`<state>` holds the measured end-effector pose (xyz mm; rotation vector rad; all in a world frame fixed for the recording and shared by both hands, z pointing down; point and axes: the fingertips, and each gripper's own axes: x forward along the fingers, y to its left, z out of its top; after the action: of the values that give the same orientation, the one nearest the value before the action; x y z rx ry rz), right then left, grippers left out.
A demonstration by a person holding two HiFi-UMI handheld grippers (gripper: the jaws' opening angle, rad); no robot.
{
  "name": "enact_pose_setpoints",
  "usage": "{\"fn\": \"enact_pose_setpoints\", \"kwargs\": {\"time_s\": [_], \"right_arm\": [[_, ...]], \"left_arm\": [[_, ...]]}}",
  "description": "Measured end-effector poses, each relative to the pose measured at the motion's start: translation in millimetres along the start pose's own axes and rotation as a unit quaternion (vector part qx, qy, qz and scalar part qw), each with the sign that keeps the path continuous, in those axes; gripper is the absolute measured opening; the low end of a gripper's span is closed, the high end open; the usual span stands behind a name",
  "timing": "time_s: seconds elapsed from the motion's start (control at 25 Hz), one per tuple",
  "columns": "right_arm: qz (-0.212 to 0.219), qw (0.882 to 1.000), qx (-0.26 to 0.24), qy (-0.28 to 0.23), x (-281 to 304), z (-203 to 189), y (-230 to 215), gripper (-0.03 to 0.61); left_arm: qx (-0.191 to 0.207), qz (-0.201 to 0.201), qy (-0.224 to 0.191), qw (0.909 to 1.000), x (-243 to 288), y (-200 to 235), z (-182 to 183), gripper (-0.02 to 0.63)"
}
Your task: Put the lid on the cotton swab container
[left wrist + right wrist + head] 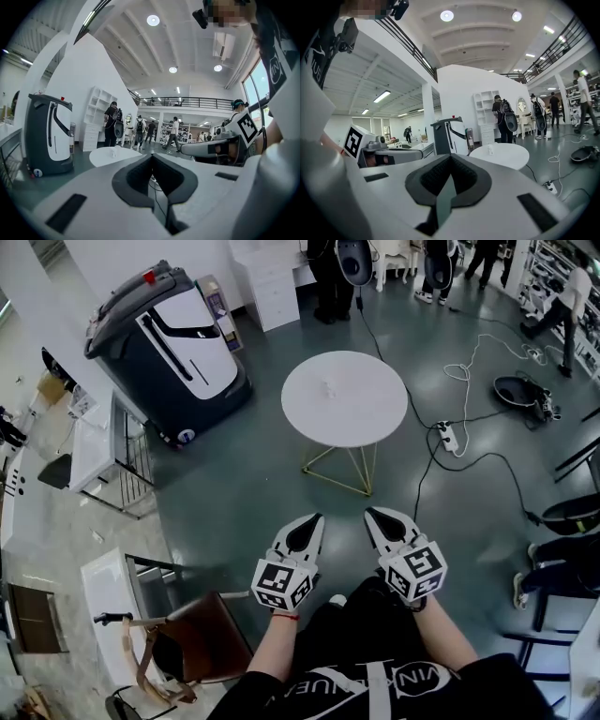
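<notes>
A round white table (366,413) on thin gold legs stands on the dark floor ahead of me. On it sits one small clear object (328,386), perhaps the cotton swab container; it is too small to make out, and I cannot pick out a lid. Both grippers are held low near my body, well short of the table. My left gripper (311,524) and right gripper (377,518) are side by side, jaws closed, nothing between them. The left gripper view shows the table (101,157) beyond its shut jaw tips (152,157). The right gripper view shows the table (506,157) and the small object (490,150).
A big dark-and-white machine (173,334) stands left of the table. Cables and a power strip (448,437) trail on the floor at right. A brown chair (202,638) and a white rack (108,451) are at my left. People (328,277) stand at the back.
</notes>
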<state>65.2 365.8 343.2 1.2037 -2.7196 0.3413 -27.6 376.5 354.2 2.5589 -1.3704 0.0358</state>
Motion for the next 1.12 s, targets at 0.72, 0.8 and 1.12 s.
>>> {"fn": "enact_pose_setpoints", "kwargs": {"time_s": [0.72,0.8,1.12], "right_arm": [[0.015,1.000,-0.005,0.007,114.6,28.0,-64.0,0.002],[0.020,1.000,-0.005,0.008,130.1,31.8,-77.5,0.002],[0.041,0.999,0.006,0.028,198.3,39.1,-130.9,0.002]], "left_arm": [[0.006,-0.014,0.007,0.9999,103.0,78.0,24.7,0.006],[0.004,-0.013,0.009,0.9999,123.0,87.9,27.7,0.006],[-0.005,-0.003,0.025,0.9997,198.1,133.3,32.2,0.006]]}}
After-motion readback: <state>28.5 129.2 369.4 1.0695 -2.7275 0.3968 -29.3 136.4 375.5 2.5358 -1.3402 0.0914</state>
